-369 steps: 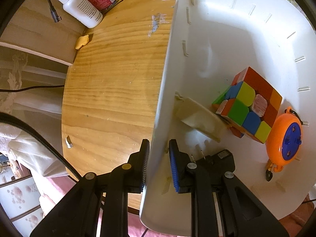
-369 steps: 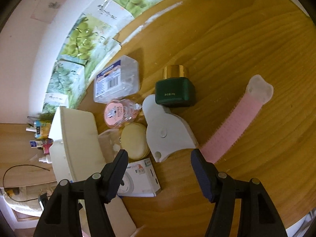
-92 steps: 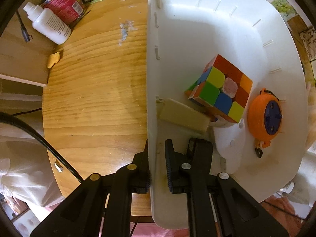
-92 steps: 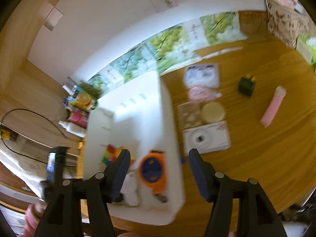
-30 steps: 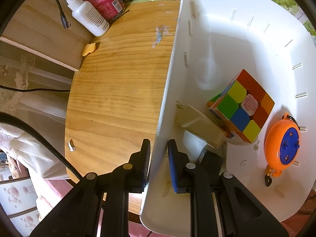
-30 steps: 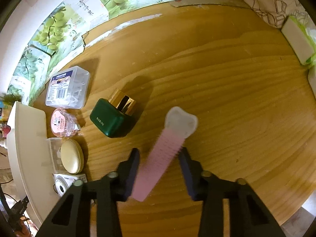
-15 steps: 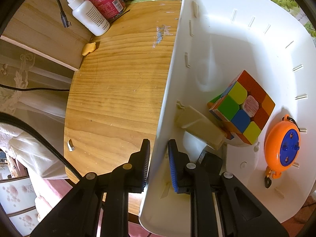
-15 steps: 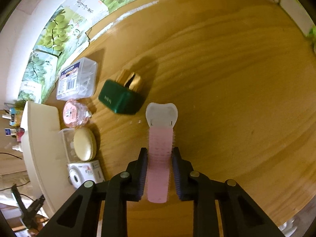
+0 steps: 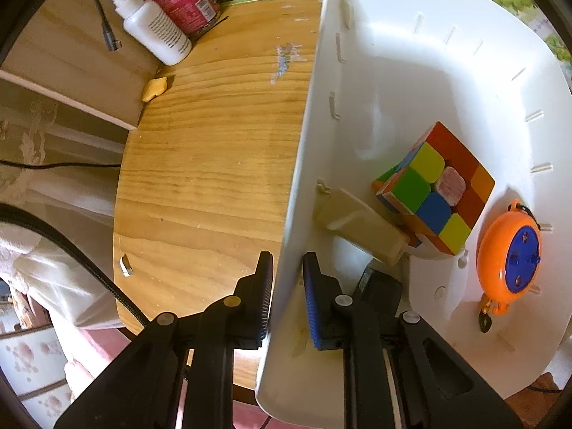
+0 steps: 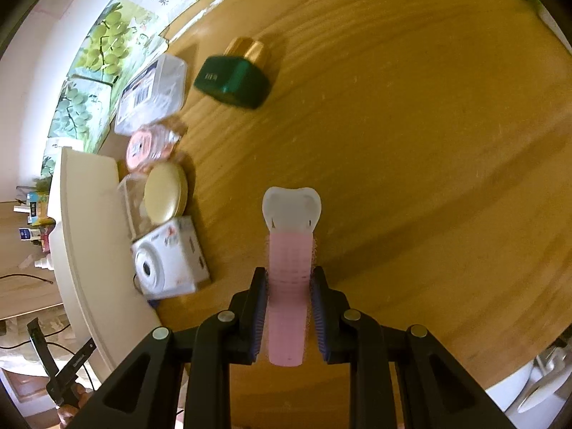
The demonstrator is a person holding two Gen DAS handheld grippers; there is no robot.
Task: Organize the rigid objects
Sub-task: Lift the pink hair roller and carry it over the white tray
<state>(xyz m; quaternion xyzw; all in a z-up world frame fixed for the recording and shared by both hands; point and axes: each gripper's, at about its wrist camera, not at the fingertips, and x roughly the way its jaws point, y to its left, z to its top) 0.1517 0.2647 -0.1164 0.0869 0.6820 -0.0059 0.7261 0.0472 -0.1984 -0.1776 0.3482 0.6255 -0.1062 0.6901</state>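
Left gripper (image 9: 287, 296) is clamped on the near wall of the white bin (image 9: 422, 82), one pad outside and one inside. Judged purpose: it steadies the bin on the wooden table (image 9: 214, 178) so that objects can be dropped in with the other hand.

Contents of the bin, left to right:
- a beige block (image 9: 361, 230) leaning against the inner wall;
- a colour-tile puzzle cube (image 9: 434, 193) propped on it, one tile worn pale;
- an orange round reel with a blue centre (image 9: 509, 254) by the far wall.

Outside the bin, at the table's far edge, stand a white squeeze bottle (image 9: 153, 28) and a red can (image 9: 182, 0). Both carry print too small to read.

Right gripper (image 10: 289, 309) grips the pink roller with a white tooth-shaped cap (image 10: 290, 261). The pads press its sides near the lower end, and the cap points away from the camera. The roller is clear of the table surface as far as can be judged, so it is probably the next item bound for the bin.

Items not yet collected lie between the bin's rim (image 10: 85, 236) and the roller:
- a white box picturing an instant camera (image 10: 169, 257);
- a cream round compact (image 10: 165, 193);
- a pink round pack (image 10: 150, 146);
- a clear box with a barcode label (image 10: 153, 94);
- a green jar with a gold cap (image 10: 234, 77), bearing pale lettering that cannot be read.
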